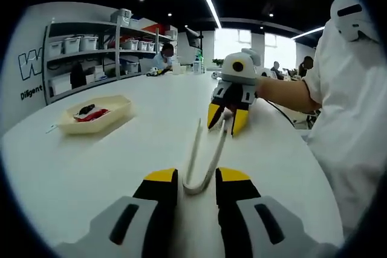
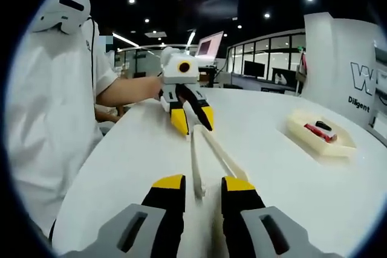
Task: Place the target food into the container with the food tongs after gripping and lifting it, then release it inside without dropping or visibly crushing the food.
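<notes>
White food tongs (image 1: 208, 155) lie on the white table (image 1: 151, 143). My left gripper (image 1: 196, 176) is shut on their bent end, a jaw against each side. At the far tips my right gripper (image 1: 225, 126) stands open, with one tong arm between its fingers and the other arm outside. The right gripper view has the tongs (image 2: 211, 149) running from my right gripper (image 2: 204, 184) up to the left gripper (image 2: 192, 122). A cream tray (image 1: 121, 110) on the left holds red food (image 1: 92, 115) and a black piece (image 1: 86, 109). In the right gripper view, the tray (image 2: 302, 131) sits to the right.
A person in a white shirt (image 1: 351, 119) stands at the table's edge, also in the right gripper view (image 2: 48, 119). Shelves with storage bins (image 1: 91, 52) line the far wall. Small items (image 1: 181, 67) sit at the table's far end.
</notes>
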A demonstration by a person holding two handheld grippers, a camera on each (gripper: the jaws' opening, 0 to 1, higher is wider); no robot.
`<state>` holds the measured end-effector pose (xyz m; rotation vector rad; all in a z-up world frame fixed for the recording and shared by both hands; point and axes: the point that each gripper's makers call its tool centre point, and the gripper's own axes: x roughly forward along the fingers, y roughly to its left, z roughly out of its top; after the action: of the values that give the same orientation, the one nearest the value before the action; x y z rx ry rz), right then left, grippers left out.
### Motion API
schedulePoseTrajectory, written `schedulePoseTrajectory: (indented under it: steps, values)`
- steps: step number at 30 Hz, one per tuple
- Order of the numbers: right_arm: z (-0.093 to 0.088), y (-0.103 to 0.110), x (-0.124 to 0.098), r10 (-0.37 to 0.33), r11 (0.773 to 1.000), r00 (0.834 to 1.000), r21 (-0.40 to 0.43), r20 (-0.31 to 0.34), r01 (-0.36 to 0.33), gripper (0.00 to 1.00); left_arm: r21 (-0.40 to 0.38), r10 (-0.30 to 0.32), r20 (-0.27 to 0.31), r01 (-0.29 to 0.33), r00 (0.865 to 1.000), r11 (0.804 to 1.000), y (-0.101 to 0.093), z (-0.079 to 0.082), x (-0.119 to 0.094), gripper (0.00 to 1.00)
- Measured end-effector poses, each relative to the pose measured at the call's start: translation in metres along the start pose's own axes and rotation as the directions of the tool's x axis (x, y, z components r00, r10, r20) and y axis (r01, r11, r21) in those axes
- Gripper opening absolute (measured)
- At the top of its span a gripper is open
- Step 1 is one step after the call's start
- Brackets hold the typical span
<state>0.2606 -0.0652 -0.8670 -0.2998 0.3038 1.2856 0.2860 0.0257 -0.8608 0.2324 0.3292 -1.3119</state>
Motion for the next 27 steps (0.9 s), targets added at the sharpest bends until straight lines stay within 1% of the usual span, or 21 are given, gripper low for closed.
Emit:
schedulePoseTrajectory:
  steps: [4, 10, 14, 20, 27]
  values:
    - [0.000, 0.000, -0.001, -0.012, 1.000, 1.000, 0.000, 0.000, 0.012, 0.21, -0.007, 0.018, 0.009, -0.018, 1.000, 1.000, 0.000, 0.001, -0.003, 0.24]
    - [0.002, -0.006, -0.005, -0.056, 0.998, 0.998, 0.006, 0.012, 0.056, 0.25, -0.025, 0.059, 0.019, -0.059, 0.998, 0.998, 0.002, 0.002, -0.006, 0.26]
    - [0.004, -0.008, -0.007, -0.082, 0.996, 0.996, 0.021, 0.025, 0.082, 0.31, -0.041, 0.081, 0.031, -0.080, 0.996, 0.996, 0.002, 0.003, -0.010, 0.27]
    - [0.004, -0.005, -0.008, -0.088, 0.996, 0.996, 0.029, 0.029, 0.087, 0.36, -0.049, 0.100, 0.030, -0.098, 0.995, 0.994, -0.001, 0.002, -0.012, 0.30]
    - [0.005, -0.001, -0.009, -0.099, 0.995, 0.995, 0.029, 0.030, 0.098, 0.37, -0.054, 0.113, 0.032, -0.111, 0.993, 0.992, -0.005, 0.002, -0.016, 0.31]
